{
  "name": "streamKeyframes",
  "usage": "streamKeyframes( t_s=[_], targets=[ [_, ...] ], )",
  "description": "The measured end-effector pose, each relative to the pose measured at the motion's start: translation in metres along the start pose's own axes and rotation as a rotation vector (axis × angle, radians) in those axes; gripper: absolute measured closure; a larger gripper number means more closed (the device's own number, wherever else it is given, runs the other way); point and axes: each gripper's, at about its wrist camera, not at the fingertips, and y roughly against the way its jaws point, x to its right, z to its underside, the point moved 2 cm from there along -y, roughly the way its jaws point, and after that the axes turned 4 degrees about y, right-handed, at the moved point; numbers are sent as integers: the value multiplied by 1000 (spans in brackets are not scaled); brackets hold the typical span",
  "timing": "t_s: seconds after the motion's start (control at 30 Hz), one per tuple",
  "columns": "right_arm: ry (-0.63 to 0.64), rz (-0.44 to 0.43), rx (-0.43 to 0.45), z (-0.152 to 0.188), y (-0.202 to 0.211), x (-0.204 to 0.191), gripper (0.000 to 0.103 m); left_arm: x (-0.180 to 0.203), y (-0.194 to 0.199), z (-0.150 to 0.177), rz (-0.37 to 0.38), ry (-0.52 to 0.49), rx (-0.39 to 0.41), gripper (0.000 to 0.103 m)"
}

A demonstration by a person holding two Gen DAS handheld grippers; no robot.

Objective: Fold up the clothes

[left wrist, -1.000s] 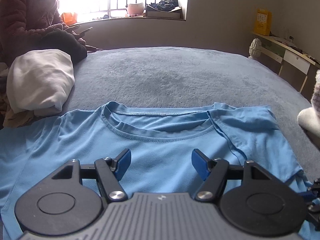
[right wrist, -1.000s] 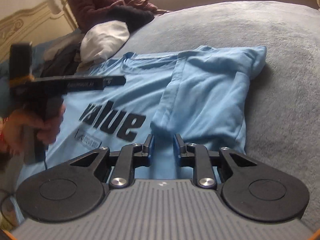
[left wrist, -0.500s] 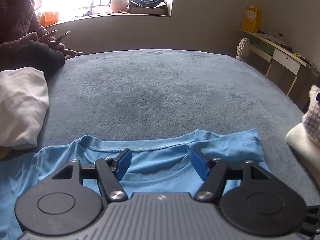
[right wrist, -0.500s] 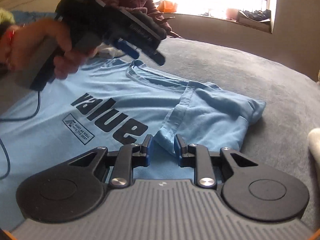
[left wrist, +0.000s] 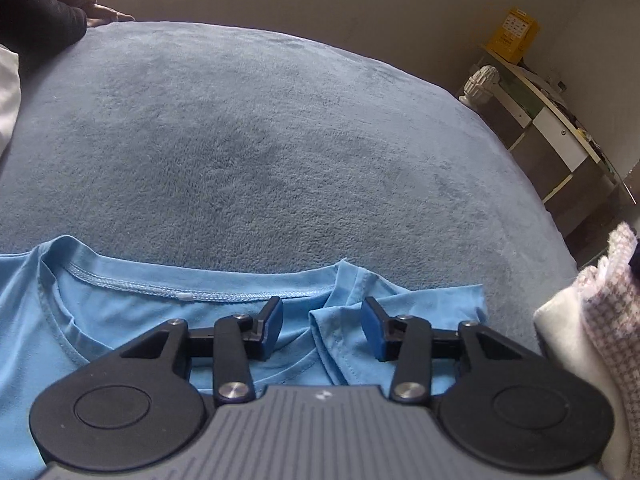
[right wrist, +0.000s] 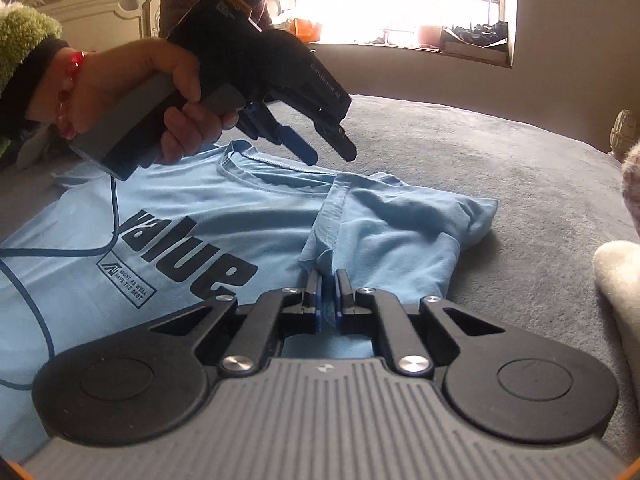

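Two grippers over one blue T-shirt (right wrist: 168, 216), which lies face up on the grey bed (left wrist: 280, 140), the word "value" printed across its chest. One side is folded in over the body, the sleeve lying on top near the collar (left wrist: 160, 286). The right gripper (right wrist: 328, 292) sits low at the bottom of that folded flap, jaws nearly together and pinching a ridge of the blue cloth between the pads. The left gripper (left wrist: 322, 326) hangs over the neckline where collar meets fold, jaws about half apart and closing, cloth under them but the pads not pressing on it. From the right camera, the left hand (right wrist: 132, 92) shows wrapped round its gripper's handle, angled down at the collar.
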Motion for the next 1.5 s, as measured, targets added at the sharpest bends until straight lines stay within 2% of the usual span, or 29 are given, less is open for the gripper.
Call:
streamKeyframes(
  t_s=[0.3,0.6,0.7,0.73,0.77,0.8,0.83,0.93,1.07,1.23,1.37,1.5],
  targets=[
    [-103,36,16,7,16,29,98,10,-10,5,31,-40,-83,60],
    [-153,33,29,8,19,37,98,12,-20,10,-8,-37,-99,63],
    [-161,33,38,7,21,38,98,15,-22,10,-11,-47,-97,70],
    [-164,33,41,7,21,38,98,16,-22,10,-12,-45,-98,78],
    [-168,34,43,7,21,38,98,16,-22,10,-9,-40,-100,82],
    [-174,36,46,8,21,39,98,17,-21,10,-6,-34,-101,93],
    [-181,39,50,8,22,39,98,19,-20,8,-2,-25,-98,98],
    [-207,56,65,9,27,43,98,28,-12,1,22,23,-77,99],
    [-293,113,109,11,39,57,98,61,-6,-18,87,68,-30,100],
    [-436,215,183,19,63,80,98,127,-12,-29,193,43,8,100],
    [-536,284,205,33,79,94,98,175,-27,-22,258,-8,-11,100],
    [-626,319,189,50,84,105,98,203,-45,-6,264,-50,-47,100]
  ],
)
